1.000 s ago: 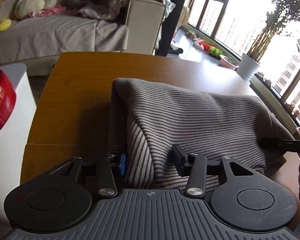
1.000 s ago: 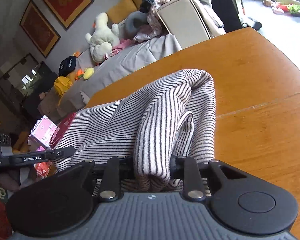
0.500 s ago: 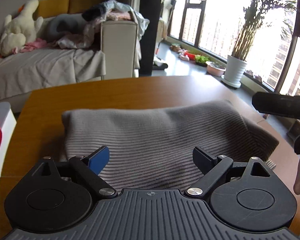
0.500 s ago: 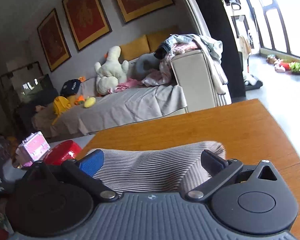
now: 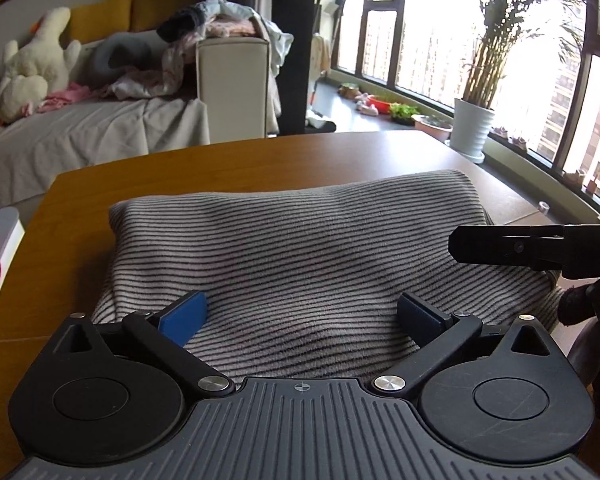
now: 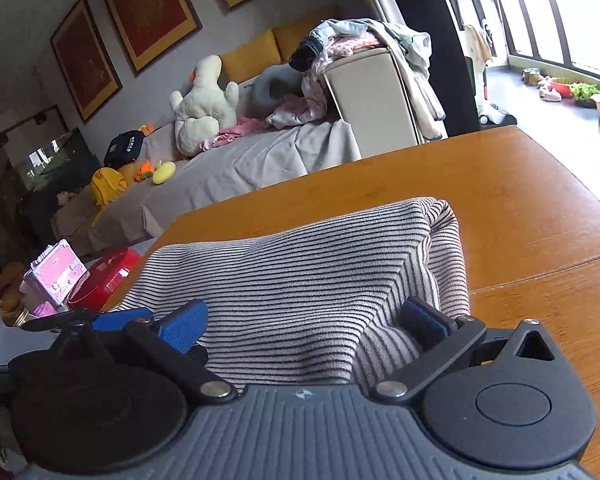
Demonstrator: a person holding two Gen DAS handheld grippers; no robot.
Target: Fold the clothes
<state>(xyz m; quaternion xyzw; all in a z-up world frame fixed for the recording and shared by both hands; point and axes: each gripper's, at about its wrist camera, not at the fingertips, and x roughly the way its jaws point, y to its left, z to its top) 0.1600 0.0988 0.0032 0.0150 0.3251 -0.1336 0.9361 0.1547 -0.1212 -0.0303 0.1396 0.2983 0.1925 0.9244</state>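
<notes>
A grey garment with thin black stripes (image 5: 300,248) lies folded in a thick rectangle on the wooden table (image 5: 220,168). My left gripper (image 5: 300,318) stands open just above its near edge, blue pads wide apart, nothing held. The right gripper's black finger (image 5: 512,246) pokes in from the right over the cloth's right end. In the right wrist view the same striped garment (image 6: 320,280) fills the middle, and my right gripper (image 6: 304,322) is open over its near right corner. Neither gripper pinches the fabric.
A grey-covered sofa (image 5: 100,128) with a white plush toy (image 5: 32,68) and piled clothes stands beyond the table. A red container (image 6: 108,278) and a pink box (image 6: 56,272) sit left of the table. A potted plant (image 5: 474,128) stands by the window.
Both grippers let go of the garment's corners and opened. The raised folds dropped, and the cloth now lies flat in a folded rectangle. Both grippers have drawn back toward the near edge.
</notes>
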